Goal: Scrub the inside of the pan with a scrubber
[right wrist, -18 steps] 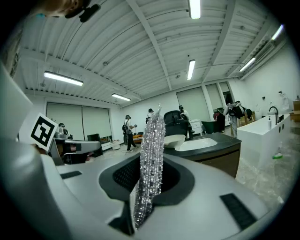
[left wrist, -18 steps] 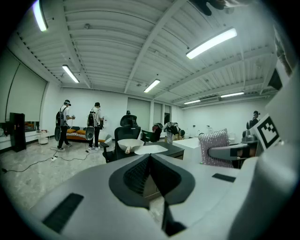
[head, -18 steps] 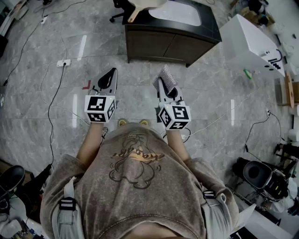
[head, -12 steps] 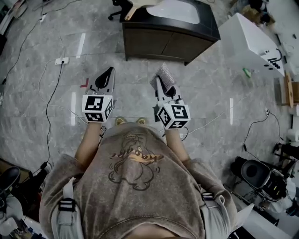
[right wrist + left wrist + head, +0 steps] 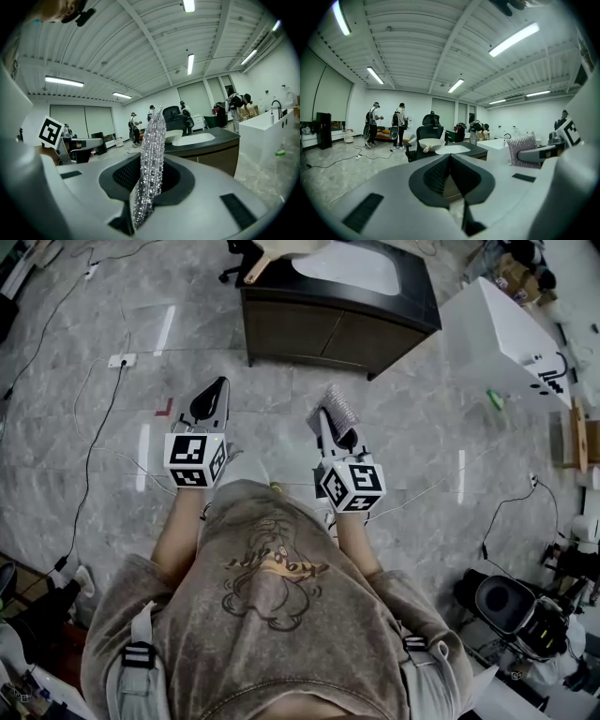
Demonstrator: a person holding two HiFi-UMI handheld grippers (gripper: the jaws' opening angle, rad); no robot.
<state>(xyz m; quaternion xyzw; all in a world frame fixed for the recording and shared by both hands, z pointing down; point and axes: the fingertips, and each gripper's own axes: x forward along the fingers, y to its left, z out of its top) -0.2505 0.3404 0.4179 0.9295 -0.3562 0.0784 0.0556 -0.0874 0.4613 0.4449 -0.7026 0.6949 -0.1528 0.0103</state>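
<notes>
In the head view my left gripper (image 5: 210, 392) is shut with nothing in it, held over the floor in front of my body. To its right, my right gripper (image 5: 334, 424) is shut on a silvery mesh scrubber (image 5: 337, 406), which stands up between the jaws (image 5: 151, 154). The cream pan (image 5: 284, 248) with a wooden handle lies on a dark cabinet (image 5: 328, 329) ahead, well beyond both grippers. It also shows small in the left gripper view as the pan (image 5: 431, 144) and in the right gripper view as the pan (image 5: 172, 136).
A white inset top (image 5: 361, 266) lies beside the pan. A white counter (image 5: 502, 329) stands to the right. Cables and a power strip (image 5: 122, 360) lie on the marble floor at the left. A black chair (image 5: 429, 133) and people (image 5: 375, 124) are farther back.
The right gripper with the scrubber has drawn slightly back toward my body. The left gripper has barely moved. The view has shifted a little.
</notes>
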